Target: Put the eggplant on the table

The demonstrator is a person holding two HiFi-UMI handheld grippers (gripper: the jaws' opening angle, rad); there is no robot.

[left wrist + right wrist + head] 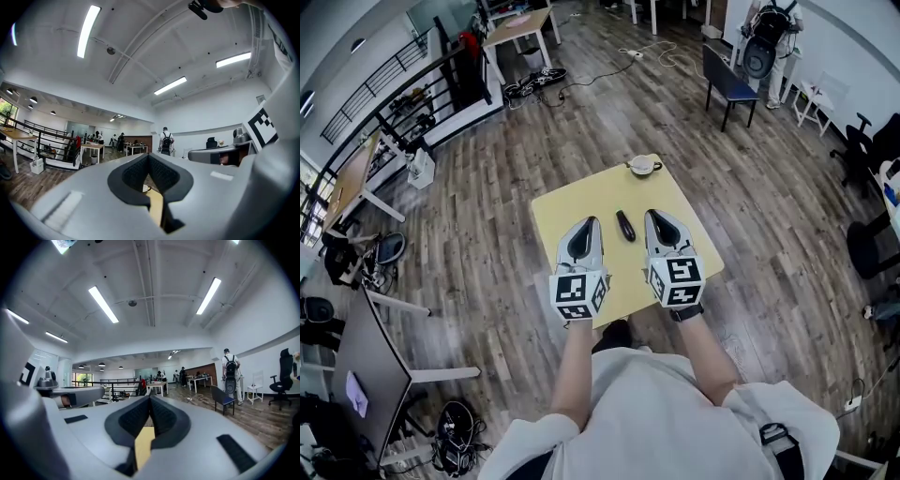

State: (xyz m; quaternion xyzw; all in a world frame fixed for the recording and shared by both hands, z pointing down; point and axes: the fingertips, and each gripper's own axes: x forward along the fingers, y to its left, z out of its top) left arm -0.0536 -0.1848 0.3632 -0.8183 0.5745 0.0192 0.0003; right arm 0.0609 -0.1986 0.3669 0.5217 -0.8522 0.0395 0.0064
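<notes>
Room: open office hall with a wood-plank floor [487, 244], desks and a railing at the edges, people far off.
Left claw [587, 225]: jaws pressed together with nothing between them; pointing level over the near half of the yellow table [572, 202].
Right claw [656, 217]: likewise closed and empty, level, alongside the left one.
Eggplant [625, 225]: dark and slim, lying flat on the tabletop in the gap between the two claws; seems clear of both, judging by the head view.
White cup [644, 166]: at the table's far edge, well apart from the eggplant.
Stage: placing looks done, judged from the eggplant resting on the table and both claws empty.
Risk, nudge: a sideways swing of either claw while lowering could clip the eggplant and send it rolling.
Risk, roll: rounded body, likely to travel if bumped, toward the cup or an edge.
Risk, blind spot: both claw views aimed across the room, so no close check of clearance below.
</notes>
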